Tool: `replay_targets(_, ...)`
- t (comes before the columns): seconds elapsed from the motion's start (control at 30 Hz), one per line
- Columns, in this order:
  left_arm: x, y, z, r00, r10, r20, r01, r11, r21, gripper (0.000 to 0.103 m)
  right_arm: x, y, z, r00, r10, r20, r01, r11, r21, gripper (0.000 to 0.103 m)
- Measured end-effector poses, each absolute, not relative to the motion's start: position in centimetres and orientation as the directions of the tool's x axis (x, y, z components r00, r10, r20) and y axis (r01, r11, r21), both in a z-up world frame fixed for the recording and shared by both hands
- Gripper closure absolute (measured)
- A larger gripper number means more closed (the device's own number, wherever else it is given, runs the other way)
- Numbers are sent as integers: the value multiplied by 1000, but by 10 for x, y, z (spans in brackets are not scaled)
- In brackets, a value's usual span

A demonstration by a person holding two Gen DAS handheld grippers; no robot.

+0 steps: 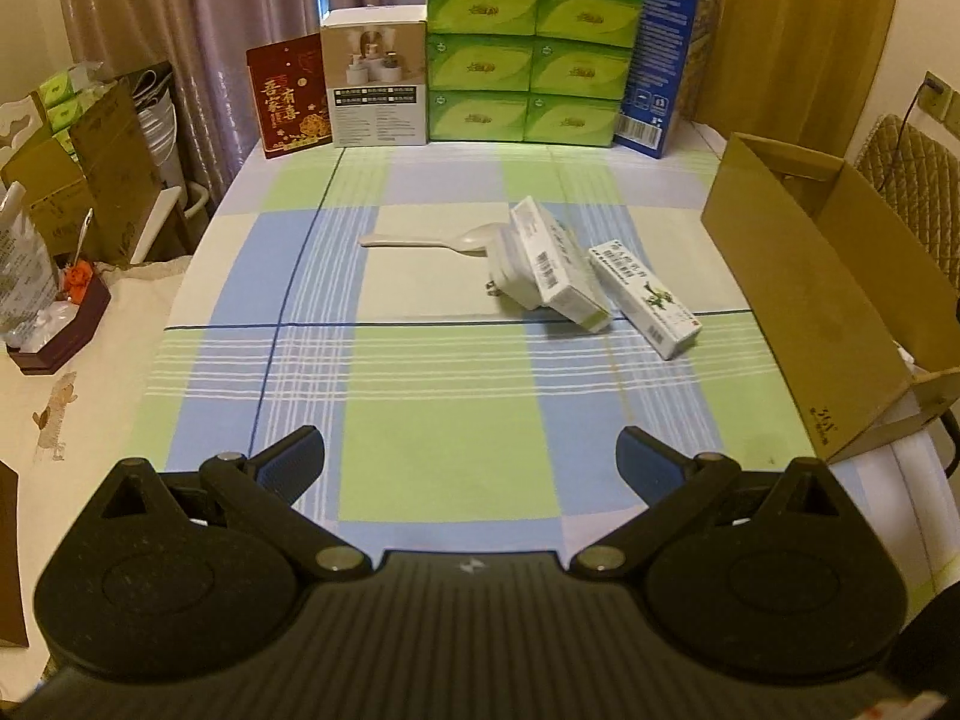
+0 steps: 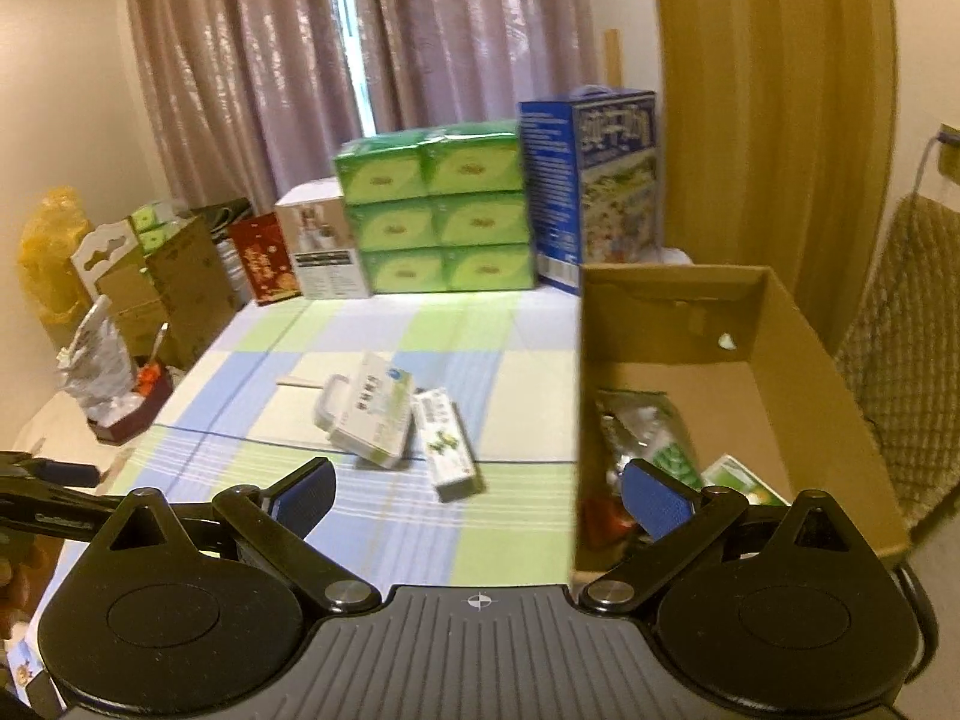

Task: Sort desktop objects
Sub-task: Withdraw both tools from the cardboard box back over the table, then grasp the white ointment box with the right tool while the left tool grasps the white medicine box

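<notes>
On the checked tablecloth lie a white spoon (image 1: 420,239), a white plug adapter (image 1: 510,276), a white-green carton (image 1: 561,264) leaning on it, and a second carton (image 1: 645,297) beside. The cartons also show in the right wrist view: the first carton (image 2: 372,414) and the second carton (image 2: 450,444). A brown cardboard box (image 2: 690,312) stands at the table's right edge, with several packets inside. My left gripper (image 1: 471,456) is open and empty, well short of the objects. My right gripper (image 2: 477,492) is open and empty, straddling the box's near-left wall.
At the table's back stand a green tissue stack (image 1: 528,60), a white box (image 1: 375,84), a red card (image 1: 291,96) and a blue box (image 1: 660,60). Cardboard boxes (image 1: 90,162) and a dark tray (image 1: 60,324) sit left of the table. A chair (image 2: 900,372) stands behind the box.
</notes>
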State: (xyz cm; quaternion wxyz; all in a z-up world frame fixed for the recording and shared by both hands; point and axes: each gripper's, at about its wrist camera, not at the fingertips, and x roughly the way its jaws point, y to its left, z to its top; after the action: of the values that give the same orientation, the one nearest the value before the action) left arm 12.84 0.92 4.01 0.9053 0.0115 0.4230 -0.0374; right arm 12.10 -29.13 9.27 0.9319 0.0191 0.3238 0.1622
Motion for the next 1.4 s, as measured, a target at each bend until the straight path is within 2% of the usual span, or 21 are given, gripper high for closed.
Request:
replay_targets(0.57, 169, 22, -18, 689, 25, -724, 34, 997, 67, 2, 159, -224, 13, 633, 345, -693, -393, 915, 96, 5)
replay_targets(0.7, 183, 25, -34, 681, 12, -733, 30, 999, 44, 2, 175, -217, -10, 613, 342, -712, -409, 909, 84, 6)
replay_targets(0.93, 204, 26, -53, 644, -31, -765, 21, 1000, -23, 3, 211, -212, -43, 603, 316, -732, -396, 916, 70, 19)
replay_targets(1.07, 216, 18, -57, 639, -38, -768, 67, 998, 7, 3, 232, -212, -55, 629, 284, -724, -352, 934, 60, 22)
replay_targets(1.4, 237, 5, -62, 628, -103, -771, 130, 991, -26, 3, 273, -209, -88, 642, 217, -735, -347, 938, -26, 27)
